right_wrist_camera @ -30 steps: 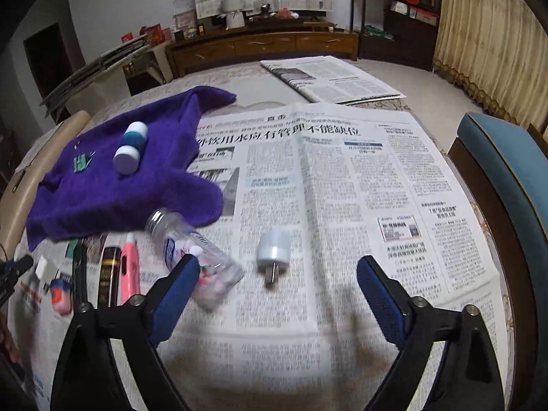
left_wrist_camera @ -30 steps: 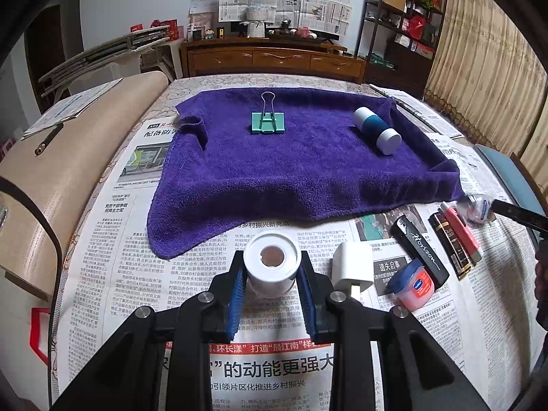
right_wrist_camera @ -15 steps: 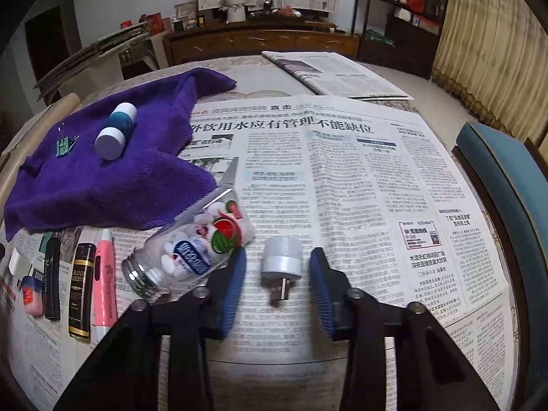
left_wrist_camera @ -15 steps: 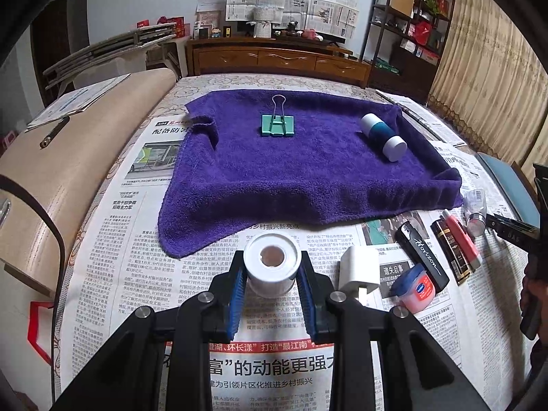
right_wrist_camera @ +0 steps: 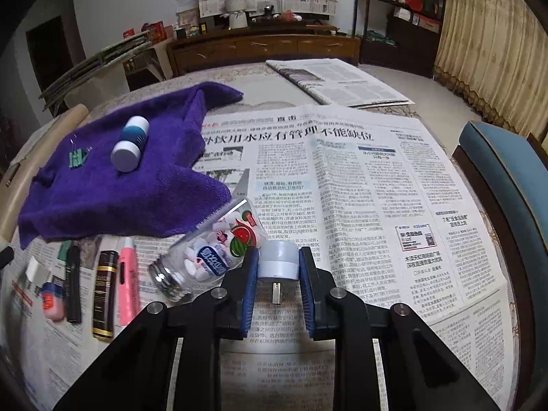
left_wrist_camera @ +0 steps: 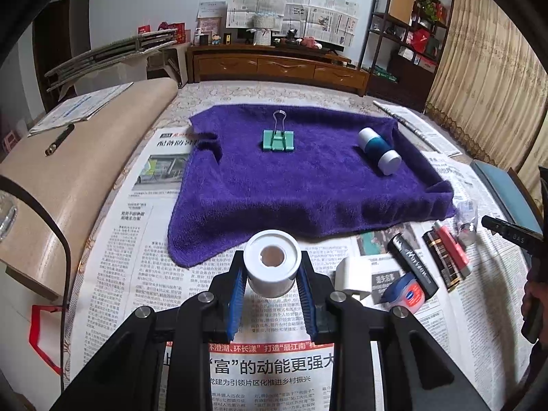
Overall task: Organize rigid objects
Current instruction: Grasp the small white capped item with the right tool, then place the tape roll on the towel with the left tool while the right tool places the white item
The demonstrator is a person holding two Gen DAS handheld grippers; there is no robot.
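My left gripper (left_wrist_camera: 273, 275) is shut on a white round tape roll (left_wrist_camera: 272, 267), held just in front of the purple towel (left_wrist_camera: 308, 185). On the towel lie a green binder clip (left_wrist_camera: 278, 139) and a blue-and-white bottle (left_wrist_camera: 378, 150). My right gripper (right_wrist_camera: 278, 267) is shut on a small white plug adapter (right_wrist_camera: 278, 262) with its metal prongs pointing toward me. A clear candy bottle (right_wrist_camera: 209, 255) lies tilted against the left finger. The towel also shows in the right wrist view (right_wrist_camera: 113, 185).
Beside the towel's near edge lie a white charger block (left_wrist_camera: 354, 275), a small blue-and-red jar (left_wrist_camera: 404, 293), a black tube (left_wrist_camera: 412, 269), a dark-and-gold tube (right_wrist_camera: 104, 291) and a pink tube (right_wrist_camera: 128, 284). Newspaper (right_wrist_camera: 359, 188) covers the table. A blue chair (right_wrist_camera: 507, 178) stands right.
My right gripper has closed from wide open onto the white plug adapter, and the candy bottle has rolled against it. The left gripper keeps hold of the tape roll and has backed off slightly.
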